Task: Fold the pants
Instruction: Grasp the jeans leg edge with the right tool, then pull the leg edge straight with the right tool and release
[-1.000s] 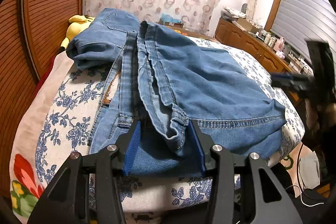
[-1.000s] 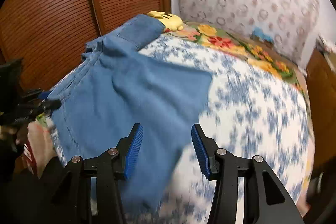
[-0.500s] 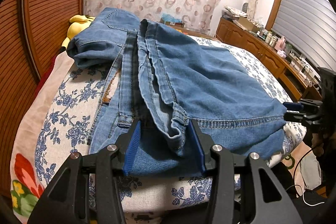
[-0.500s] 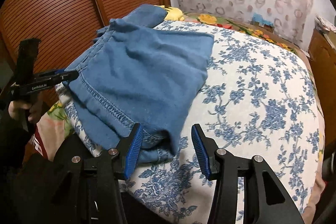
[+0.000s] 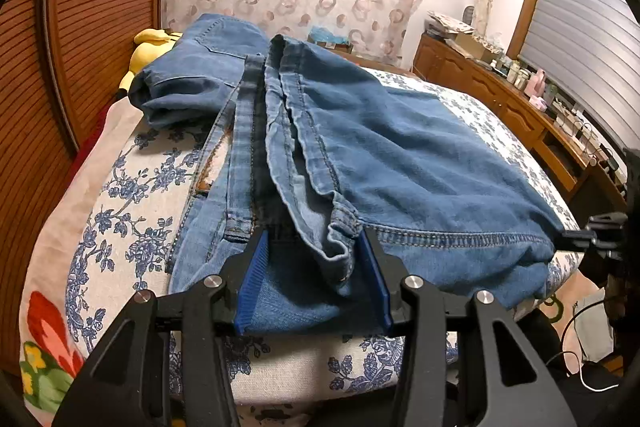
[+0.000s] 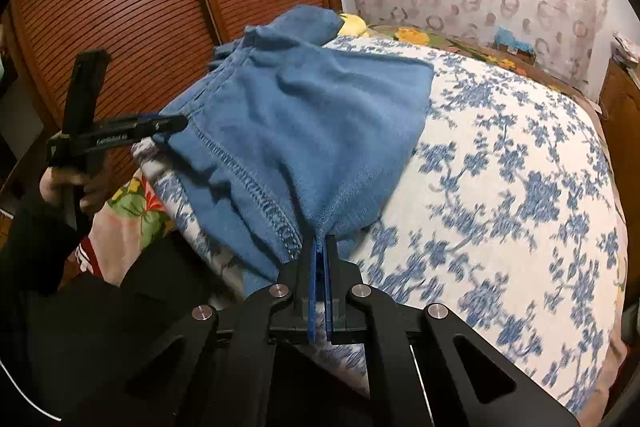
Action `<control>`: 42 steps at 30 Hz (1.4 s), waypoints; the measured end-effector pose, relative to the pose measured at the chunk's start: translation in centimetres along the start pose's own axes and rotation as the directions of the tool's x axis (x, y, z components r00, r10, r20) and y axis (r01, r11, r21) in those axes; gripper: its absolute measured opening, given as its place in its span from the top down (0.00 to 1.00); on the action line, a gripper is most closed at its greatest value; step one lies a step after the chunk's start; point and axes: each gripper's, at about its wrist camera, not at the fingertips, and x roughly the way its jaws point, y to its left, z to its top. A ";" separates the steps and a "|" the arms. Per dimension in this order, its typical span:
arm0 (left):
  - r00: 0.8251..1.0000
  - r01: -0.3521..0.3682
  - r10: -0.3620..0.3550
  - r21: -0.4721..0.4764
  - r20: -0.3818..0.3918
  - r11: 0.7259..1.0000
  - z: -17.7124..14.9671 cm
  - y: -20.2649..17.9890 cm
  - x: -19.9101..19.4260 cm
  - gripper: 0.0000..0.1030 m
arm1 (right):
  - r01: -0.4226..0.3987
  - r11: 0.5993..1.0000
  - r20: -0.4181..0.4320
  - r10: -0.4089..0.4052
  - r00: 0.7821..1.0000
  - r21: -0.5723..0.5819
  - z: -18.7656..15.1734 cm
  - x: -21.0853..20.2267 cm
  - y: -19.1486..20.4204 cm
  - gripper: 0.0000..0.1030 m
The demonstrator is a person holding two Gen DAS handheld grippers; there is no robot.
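Blue denim pants [image 5: 400, 155] lie partly folded on the bed, waist end far off by the wardrobe. My left gripper [image 5: 316, 267] is at the near left edge of the pants, and a bunched hem lies loosely between its apart jaws. The right wrist view shows the same pants [image 6: 320, 123] and my left gripper [image 6: 172, 123] from the side, at the left corner. My right gripper [image 6: 320, 247] is shut on a pinch of denim at the near right corner. It also shows small at the right edge of the left wrist view, the right gripper [image 5: 568, 237] on that corner.
The bed [image 6: 500, 187] has a white cover with blue flowers. A yellow plush toy [image 5: 150, 45] lies behind the pants. Slatted wooden wardrobe doors [image 6: 140, 7] stand to the left. A dresser [image 5: 520, 107] with bottles runs along the right. A hand [image 6: 68, 183] holds the left gripper.
My right gripper came in low to the near right corner of the pants and shut on the denim there. The left gripper stayed where it was, jaws unchanged.
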 end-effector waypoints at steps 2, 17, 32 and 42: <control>1.000 -0.002 0.002 0.001 -0.001 1.000 0.0 0.0 0.1 0.54 | -0.011 1.000 0.009 0.010 1.000 0.023 -0.1 -0.2 -0.3 0.98; 0.997 -0.080 0.080 0.033 0.001 0.996 -0.7 0.9 -0.5 0.67 | 0.074 0.990 0.135 -0.090 0.987 0.120 1.6 -2.1 -2.3 0.76; 0.993 -0.060 0.053 0.061 0.110 0.996 1.6 -1.3 -2.7 0.33 | 0.123 0.978 0.046 -0.132 0.990 0.166 3.3 4.8 -2.6 0.56; 0.999 -0.027 0.021 0.121 0.051 0.992 2.1 -3.8 0.4 0.26 | 0.136 0.972 0.029 -0.144 0.989 0.194 3.4 7.0 -2.8 0.50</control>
